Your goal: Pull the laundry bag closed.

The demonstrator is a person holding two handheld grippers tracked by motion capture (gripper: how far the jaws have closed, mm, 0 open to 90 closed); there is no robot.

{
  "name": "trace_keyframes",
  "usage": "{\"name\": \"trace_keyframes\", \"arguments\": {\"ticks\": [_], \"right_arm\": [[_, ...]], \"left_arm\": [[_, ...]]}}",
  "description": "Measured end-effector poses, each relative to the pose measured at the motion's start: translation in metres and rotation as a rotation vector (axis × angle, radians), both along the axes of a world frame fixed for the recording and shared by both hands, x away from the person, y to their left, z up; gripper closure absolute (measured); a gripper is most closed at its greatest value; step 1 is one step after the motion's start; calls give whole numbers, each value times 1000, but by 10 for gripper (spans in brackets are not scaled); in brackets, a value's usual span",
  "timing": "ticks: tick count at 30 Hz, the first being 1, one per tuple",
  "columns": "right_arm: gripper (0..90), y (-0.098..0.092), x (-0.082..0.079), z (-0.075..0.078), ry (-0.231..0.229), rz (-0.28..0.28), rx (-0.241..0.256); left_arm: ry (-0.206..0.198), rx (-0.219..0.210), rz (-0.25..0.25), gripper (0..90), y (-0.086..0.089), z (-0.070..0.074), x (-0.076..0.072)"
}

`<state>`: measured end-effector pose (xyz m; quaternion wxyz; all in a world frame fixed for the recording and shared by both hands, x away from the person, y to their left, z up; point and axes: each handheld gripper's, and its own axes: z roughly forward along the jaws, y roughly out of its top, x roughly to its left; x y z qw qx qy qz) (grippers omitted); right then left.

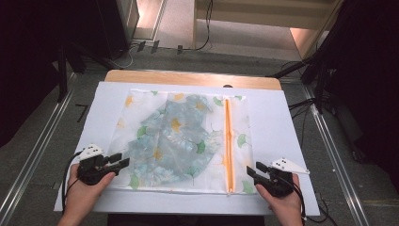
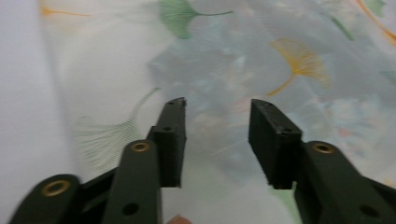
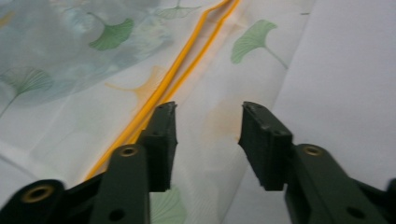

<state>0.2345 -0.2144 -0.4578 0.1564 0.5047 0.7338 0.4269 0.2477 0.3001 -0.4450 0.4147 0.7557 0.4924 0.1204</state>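
High view sits above the near edge, looking forward and down over the whole bench (image 1: 282,117). The 2 gripper views ride low and close, both facing the mesh bag (image 1: 141,108) that the high view also covers.

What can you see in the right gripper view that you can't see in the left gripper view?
The right gripper view has the orange zipper and the open right gripper. The left gripper view has the blue-grey cloth inside the bag and the open left gripper. Both views share the see-through bag with leaf prints on the white table cover.
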Motion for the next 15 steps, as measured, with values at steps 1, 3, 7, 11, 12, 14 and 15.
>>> {"name": "trace_keyframes", "arguments": {"ticks": [1,3,7,11,12,14,15], "right_arm": [[643,2,-3,-1,2,21,8],[752,4,-7,-2,2,51,8],[874,14,-9,-5,21,86,-12],[900,22,-10,-13,70,100,-36],[900,24,-11,-14,78,116,-41],[900,28,-12,-15,81,131,-44],[900,29,-13,-15,83,139,-44]], "left_arm": [[4,1,-19,658,-5,0,0],[10,-8,-61,710,-21,-1,0],[14,3,-152,781,-58,-3,1],[22,26,-264,821,-100,-9,0],[24,38,-281,833,-108,-10,0],[29,43,-328,846,-127,-14,-1],[33,48,-350,853,-137,-16,-2]]}}
